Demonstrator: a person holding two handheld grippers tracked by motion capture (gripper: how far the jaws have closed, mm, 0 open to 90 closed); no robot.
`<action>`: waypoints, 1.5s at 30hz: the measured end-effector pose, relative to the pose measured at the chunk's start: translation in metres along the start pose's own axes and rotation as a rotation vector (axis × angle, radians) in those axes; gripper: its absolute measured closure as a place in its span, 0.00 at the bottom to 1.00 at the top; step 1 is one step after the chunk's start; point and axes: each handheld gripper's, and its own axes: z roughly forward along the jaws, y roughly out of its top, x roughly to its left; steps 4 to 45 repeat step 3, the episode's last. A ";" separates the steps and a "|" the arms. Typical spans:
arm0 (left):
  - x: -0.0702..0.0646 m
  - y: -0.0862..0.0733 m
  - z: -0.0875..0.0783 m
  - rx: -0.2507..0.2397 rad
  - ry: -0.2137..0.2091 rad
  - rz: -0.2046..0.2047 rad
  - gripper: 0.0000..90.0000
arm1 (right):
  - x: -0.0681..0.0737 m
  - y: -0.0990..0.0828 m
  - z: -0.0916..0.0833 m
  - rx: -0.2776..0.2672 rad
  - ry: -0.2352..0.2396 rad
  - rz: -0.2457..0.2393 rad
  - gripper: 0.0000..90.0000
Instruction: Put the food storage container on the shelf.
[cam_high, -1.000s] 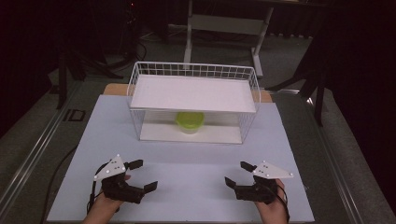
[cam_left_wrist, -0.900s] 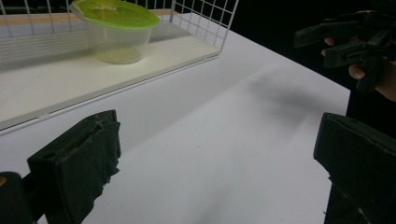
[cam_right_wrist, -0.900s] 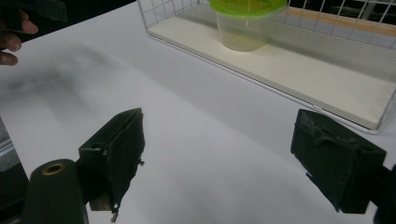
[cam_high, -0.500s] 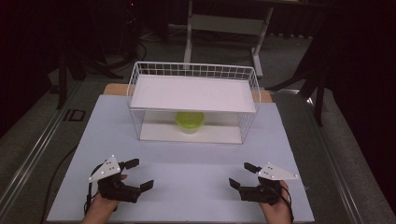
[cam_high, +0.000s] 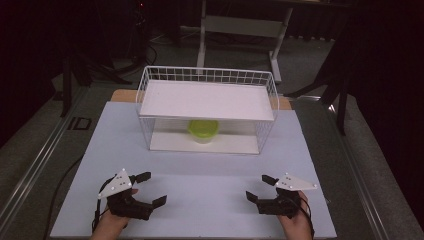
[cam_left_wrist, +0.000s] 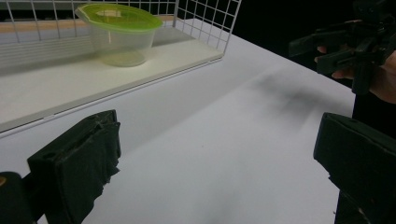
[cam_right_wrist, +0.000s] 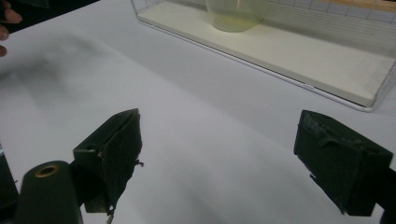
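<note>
A clear tub with a green lid (cam_high: 202, 131) stands on the white bottom board of a wire rack (cam_high: 145, 95), under its white upper shelf (cam_high: 207, 100). My left gripper (cam_high: 151, 189) rests low over the pale table (cam_high: 210, 175) at the near left, open, with nothing between its jaws. My right gripper (cam_high: 257, 187) mirrors it at the near right, also open and holding nothing. The left gripper view has the tub (cam_left_wrist: 119, 32) far ahead beyond my open left gripper (cam_left_wrist: 217, 163). In the right gripper view the tub (cam_right_wrist: 236, 14) sits at the top, past my open right gripper (cam_right_wrist: 224, 154).
The rack's bottom board (cam_right_wrist: 299, 56) and wire front edge lie between the grippers and the tub. The other hand and its gripper (cam_left_wrist: 355, 42) appear at the right of the left gripper view. Dark floor and a desk frame (cam_high: 240, 25) lie beyond the table.
Both grippers have drifted slightly outward and toward the near edge. Their jaws stay open and the tub has not moved.
</note>
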 end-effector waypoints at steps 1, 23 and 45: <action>0.000 0.000 0.000 -0.001 0.000 -0.001 0.02 | 0.000 0.000 0.000 0.001 0.012 0.012 0.17; 0.000 0.000 0.000 -0.001 -0.001 0.002 0.02 | 0.000 0.000 0.001 0.005 0.009 0.011 0.17; 0.000 0.000 0.000 -0.001 -0.001 0.002 0.02 | 0.000 0.000 0.001 0.005 0.009 0.011 0.17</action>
